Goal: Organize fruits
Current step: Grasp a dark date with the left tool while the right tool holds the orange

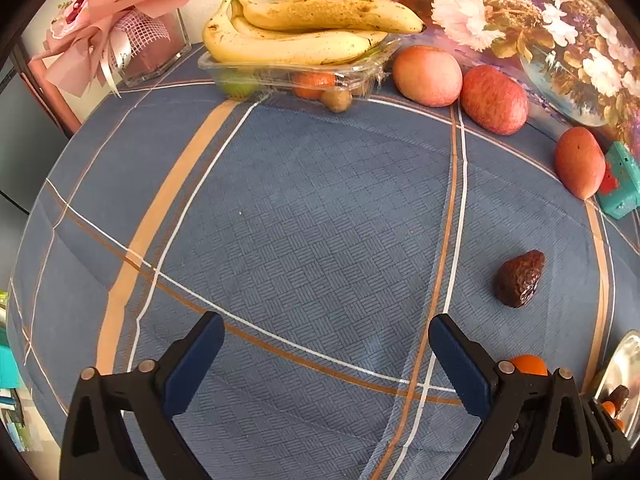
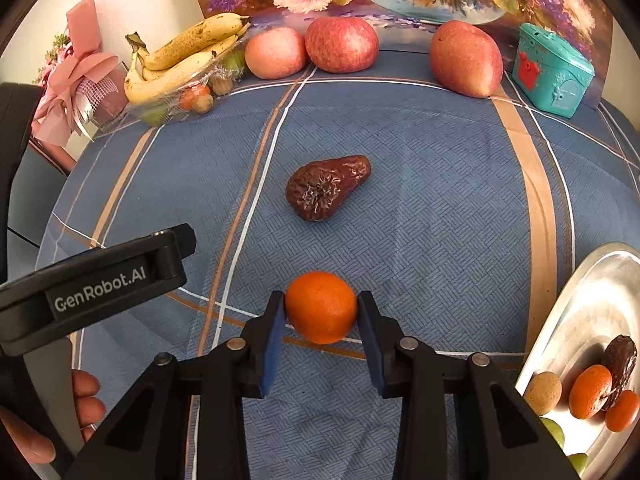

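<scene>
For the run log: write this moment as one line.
right gripper: shut on orange | left gripper: open, empty | wrinkled avocado: on tablecloth | steel tray: holds fruit

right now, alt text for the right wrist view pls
The right gripper is closed on a small orange just above a blue plaid tablecloth. A wrinkled dark avocado lies beyond it, a metal tray of small fruit sits at right, and bananas and apples line the back.
</scene>
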The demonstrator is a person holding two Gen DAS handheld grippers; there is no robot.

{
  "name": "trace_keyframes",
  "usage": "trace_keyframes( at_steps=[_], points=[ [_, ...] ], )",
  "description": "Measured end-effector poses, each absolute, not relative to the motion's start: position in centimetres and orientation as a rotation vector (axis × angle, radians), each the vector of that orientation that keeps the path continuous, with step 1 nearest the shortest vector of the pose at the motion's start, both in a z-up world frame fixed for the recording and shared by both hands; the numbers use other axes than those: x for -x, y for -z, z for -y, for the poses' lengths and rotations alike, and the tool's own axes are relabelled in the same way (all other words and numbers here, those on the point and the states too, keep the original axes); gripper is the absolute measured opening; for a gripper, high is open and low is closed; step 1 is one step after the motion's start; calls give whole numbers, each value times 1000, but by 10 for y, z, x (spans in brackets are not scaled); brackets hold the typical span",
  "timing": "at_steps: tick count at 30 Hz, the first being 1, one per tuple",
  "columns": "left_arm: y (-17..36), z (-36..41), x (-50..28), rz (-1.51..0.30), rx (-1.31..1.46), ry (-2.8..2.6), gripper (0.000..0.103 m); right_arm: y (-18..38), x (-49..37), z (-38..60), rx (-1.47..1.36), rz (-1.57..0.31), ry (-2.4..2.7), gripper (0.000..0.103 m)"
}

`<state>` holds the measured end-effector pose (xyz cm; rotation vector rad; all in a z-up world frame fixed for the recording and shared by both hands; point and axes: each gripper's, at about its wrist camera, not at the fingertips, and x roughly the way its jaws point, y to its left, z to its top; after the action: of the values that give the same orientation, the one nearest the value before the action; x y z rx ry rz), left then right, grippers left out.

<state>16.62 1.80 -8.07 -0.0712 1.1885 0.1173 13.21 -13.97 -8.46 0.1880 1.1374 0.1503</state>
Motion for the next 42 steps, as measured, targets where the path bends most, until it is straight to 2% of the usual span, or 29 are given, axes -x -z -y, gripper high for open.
trace_keyframes(
  at_steps=[13,23,31,32,33,35,42],
  points=[
    [67,12,-182,-1085,156,71,103,57,-127,202,-330,-1038,-51,37],
    [63,50,-196,-1046,74,156,102,38,-119,256,-414,-944,52,37],
    [81,81,-201,-1087,0,244,72,31,-117,261,-392,-932,63,37],
    [84,83,-201,-1098,-4,251,64,31,-117,260,-385,-933,63,37],
    [85,84,-200,-1104,-5,254,51,31,-117,260,-379,-933,62,37],
    [86,84,-200,-1114,11,274,40,31,-116,258,-370,-934,59,37],
    [72,78,-192,-1098,42,295,39,28,-112,255,-357,-941,60,37]
  ],
)
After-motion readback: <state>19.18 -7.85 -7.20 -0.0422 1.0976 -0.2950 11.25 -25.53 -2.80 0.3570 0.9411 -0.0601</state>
